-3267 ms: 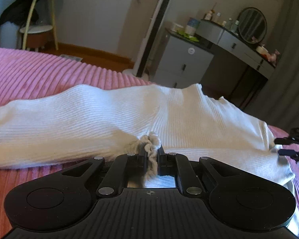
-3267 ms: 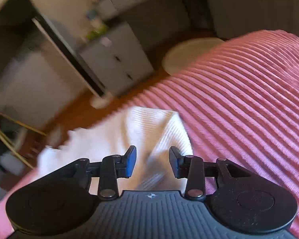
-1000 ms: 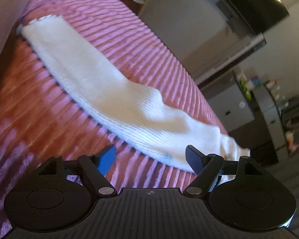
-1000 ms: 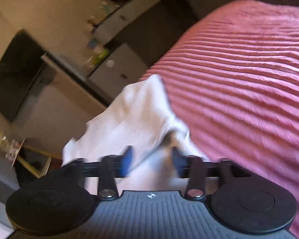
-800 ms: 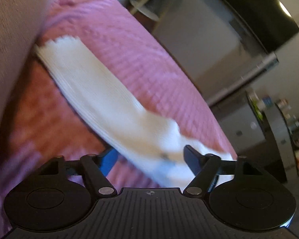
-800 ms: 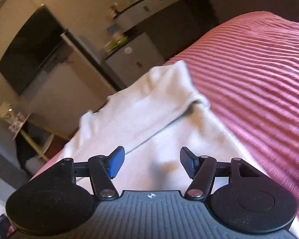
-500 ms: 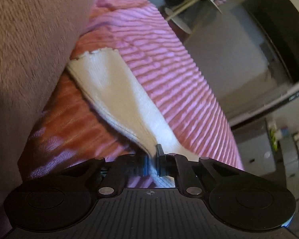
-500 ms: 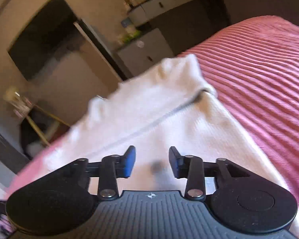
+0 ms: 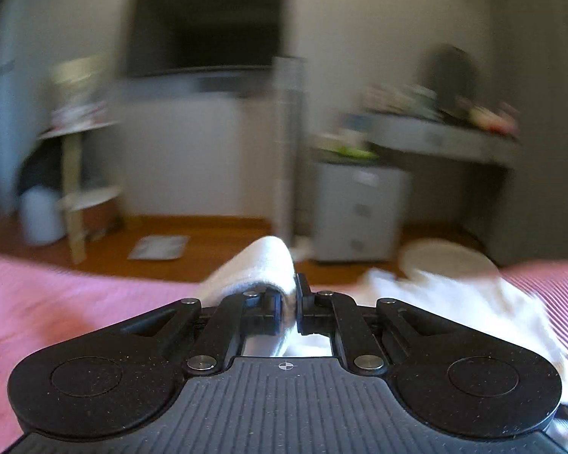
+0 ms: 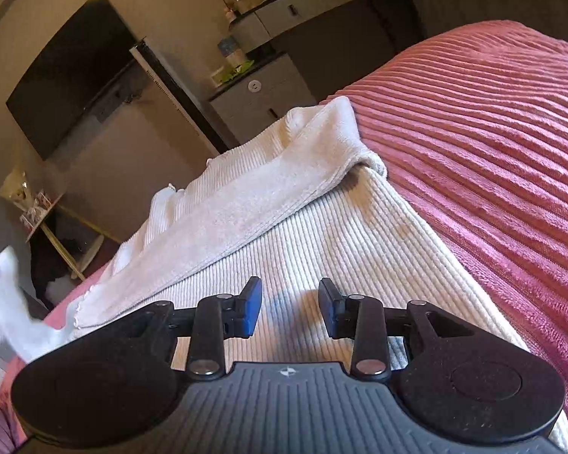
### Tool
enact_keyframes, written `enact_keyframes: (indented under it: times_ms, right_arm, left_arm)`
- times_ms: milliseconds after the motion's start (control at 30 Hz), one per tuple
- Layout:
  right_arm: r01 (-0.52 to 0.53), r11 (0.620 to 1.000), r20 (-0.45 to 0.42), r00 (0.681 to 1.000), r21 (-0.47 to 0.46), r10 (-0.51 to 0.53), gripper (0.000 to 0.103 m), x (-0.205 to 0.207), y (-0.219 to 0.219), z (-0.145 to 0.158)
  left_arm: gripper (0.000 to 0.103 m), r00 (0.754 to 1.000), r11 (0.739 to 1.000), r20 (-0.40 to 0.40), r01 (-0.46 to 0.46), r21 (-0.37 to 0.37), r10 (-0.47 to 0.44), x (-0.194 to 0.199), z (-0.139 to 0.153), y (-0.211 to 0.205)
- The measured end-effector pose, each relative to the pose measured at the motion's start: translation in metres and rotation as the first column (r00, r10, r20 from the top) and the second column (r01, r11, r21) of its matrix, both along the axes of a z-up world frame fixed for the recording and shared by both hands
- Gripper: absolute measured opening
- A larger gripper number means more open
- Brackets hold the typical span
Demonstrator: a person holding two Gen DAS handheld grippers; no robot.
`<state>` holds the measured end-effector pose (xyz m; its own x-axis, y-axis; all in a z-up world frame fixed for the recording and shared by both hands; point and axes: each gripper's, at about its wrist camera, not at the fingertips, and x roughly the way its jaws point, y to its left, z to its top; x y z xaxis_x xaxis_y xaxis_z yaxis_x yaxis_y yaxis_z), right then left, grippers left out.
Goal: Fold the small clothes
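Observation:
A white ribbed knit garment (image 10: 322, 234) lies on the pink bed cover (image 10: 492, 151), one sleeve folded across its body (image 10: 246, 204). My left gripper (image 9: 296, 302) is shut on the other sleeve (image 9: 257, 265) and holds it lifted above the bed; that raised sleeve shows blurred at the left edge of the right wrist view (image 10: 7, 302). The rest of the garment lies to the right in the left wrist view (image 9: 454, 295). My right gripper (image 10: 291, 302) is open, low over the garment's body, holding nothing.
Beyond the bed's far edge are a wall TV (image 9: 204, 26), a white side table (image 9: 75, 159), a grey drawer cabinet (image 9: 356, 212), a dressing table (image 9: 443, 136) and a white round rug (image 9: 447, 261) on the wooden floor. The left wrist view is motion-blurred.
My left gripper closed on the sleeve, lifted it off the bed and swung to face the room. My right gripper let go and hovers open over the garment.

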<state>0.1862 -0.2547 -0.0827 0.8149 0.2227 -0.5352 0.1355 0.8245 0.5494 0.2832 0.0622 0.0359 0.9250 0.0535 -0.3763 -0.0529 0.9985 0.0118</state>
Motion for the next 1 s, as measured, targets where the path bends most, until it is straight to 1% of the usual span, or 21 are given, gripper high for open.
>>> enact_keyframes:
  times_ms: [33,67,100,133,167,200,233,300,333,367,400,433,500,533,567,667,733,800,867,933,1000]
  right_arm:
    - [0.001,1.0,0.003,1.0,0.01,-0.001,0.033,0.0,-0.001,-0.001]
    - [0.003,1.0,0.004,1.0,0.015,-0.003,0.033,-0.001,-0.002,-0.001]
    - [0.004,1.0,0.005,1.0,0.019,-0.004,0.033,-0.001,-0.003,-0.002]
    - [0.002,1.0,0.009,1.0,0.022,-0.002,0.033,-0.001,-0.003,-0.002]
    - [0.0,1.0,0.013,1.0,0.022,-0.001,0.033,-0.001,-0.004,-0.003]
    - [0.0,1.0,0.014,1.0,0.024,-0.001,0.033,0.0,-0.004,-0.004]
    - [-0.003,1.0,0.016,1.0,0.028,0.002,0.033,0.0,-0.005,-0.004]
    - [-0.003,1.0,0.019,1.0,0.031,0.002,0.034,0.001,-0.005,-0.004]
    - [-0.006,0.999,0.02,1.0,0.032,0.005,0.034,0.002,-0.005,-0.004]
    - [-0.013,0.999,0.021,1.0,0.035,0.012,0.034,0.003,-0.003,-0.004]
    - [-0.022,0.999,0.02,1.0,0.038,0.021,0.034,0.003,-0.001,-0.003]
    - [-0.035,0.999,0.02,0.999,0.038,0.034,0.034,0.003,0.003,-0.002]
    - [-0.072,0.997,0.031,0.997,0.01,0.072,0.034,0.001,0.013,0.004]
    - [-0.098,0.995,0.04,0.994,-0.023,0.098,0.034,0.0,0.022,0.01]
    - [-0.128,0.99,0.057,0.99,-0.063,0.131,0.034,-0.001,0.032,0.016]
    - [-0.224,0.958,0.109,0.963,-0.179,0.246,0.035,0.003,0.069,0.035]
    - [-0.298,0.924,0.119,0.935,-0.241,0.333,0.042,0.015,0.098,0.044]
    - [-0.358,0.878,0.115,0.905,-0.319,0.41,0.043,0.03,0.128,0.051]
    - [-0.394,0.825,0.1,0.878,-0.405,0.468,0.045,0.046,0.16,0.056]
    - [-0.425,0.773,0.083,0.851,-0.471,0.518,0.047,0.06,0.187,0.057]
    - [-0.435,0.716,0.052,0.835,-0.545,0.547,0.049,0.072,0.212,0.055]
  left_arm:
    - [0.015,0.999,0.999,-0.03,0.047,0.025,-0.046,0.007,-0.008,-0.026]
    - [0.016,0.995,0.996,-0.066,0.082,0.031,-0.08,0.013,-0.018,-0.047]
    - [0.029,0.987,0.993,-0.111,0.118,0.022,-0.115,0.017,-0.029,-0.063]
    - [0.048,0.977,0.989,-0.159,0.146,0.011,-0.142,0.022,-0.039,-0.077]
    - [0.052,0.969,0.99,-0.204,0.144,0.002,-0.141,0.022,-0.052,-0.089]
    - [0.05,0.967,0.991,-0.22,0.13,-0.006,-0.128,0.02,-0.058,-0.093]
    - [0.051,0.966,0.992,-0.226,0.124,-0.019,-0.125,0.015,-0.063,-0.095]
    - [0.06,0.972,0.993,-0.212,0.081,-0.091,-0.099,-0.008,-0.067,-0.087]
    - [0.071,0.976,0.99,-0.206,0.038,-0.134,-0.066,-0.02,-0.068,-0.079]
    - [0.077,0.98,0.984,-0.197,-0.026,-0.179,-0.01,-0.033,-0.069,-0.067]
    - [0.077,0.981,0.977,-0.19,-0.076,-0.197,0.038,-0.04,-0.071,-0.057]
    - [0.077,0.976,0.971,-0.191,-0.139,-0.196,0.101,-0.049,-0.077,-0.045]
    - [0.075,0.952,0.964,-0.24,-0.226,-0.143,0.188,-0.046,-0.084,-0.026]
    - [0.074,0.941,0.958,-0.262,-0.254,-0.131,0.213,-0.041,-0.087,-0.015]
    - [0.074,0.931,0.947,-0.274,-0.288,-0.142,0.242,-0.036,-0.089,-0.002]
    - [0.076,0.905,0.911,-0.307,-0.364,-0.195,0.296,-0.037,-0.094,0.031]
    - [0.076,0.891,0.902,-0.336,-0.384,-0.196,0.306,-0.035,-0.098,0.043]
    - [0.076,0.871,0.892,-0.36,-0.415,-0.177,0.334,-0.034,-0.101,0.053]
    - [0.076,0.856,0.875,-0.359,-0.453,-0.172,0.372,-0.042,-0.102,0.063]
    - [0.076,0.856,0.862,-0.357,-0.463,-0.206,0.375,-0.047,-0.098,0.071]
    - [0.077,0.855,0.845,-0.36,-0.474,-0.248,0.374,-0.05,-0.097,0.079]
